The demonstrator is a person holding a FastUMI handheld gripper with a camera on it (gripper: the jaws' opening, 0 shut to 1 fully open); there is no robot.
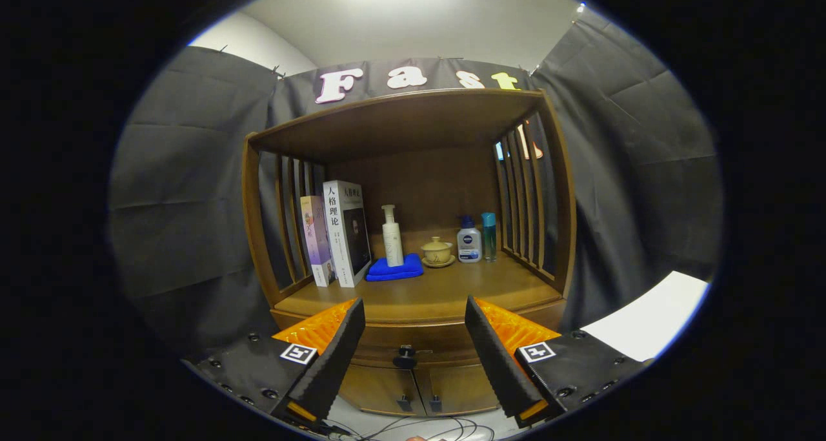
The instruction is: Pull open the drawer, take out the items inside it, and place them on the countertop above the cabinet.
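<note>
Two fingers spread before drawer.

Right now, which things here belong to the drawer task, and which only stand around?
For the job: gripper, open; drawer knob between its fingers, drawer shut; countertop.

Just standing there: two books, white pump bottle on blue cloth, lidded cup, two bottles.

— What does your gripper look like?
— You've two wedge-shaped fingers with ribbed inner faces, set wide apart, on black blocks dotted with screws.
— Any markings?
— A square black-and-white tag on each block.
</note>
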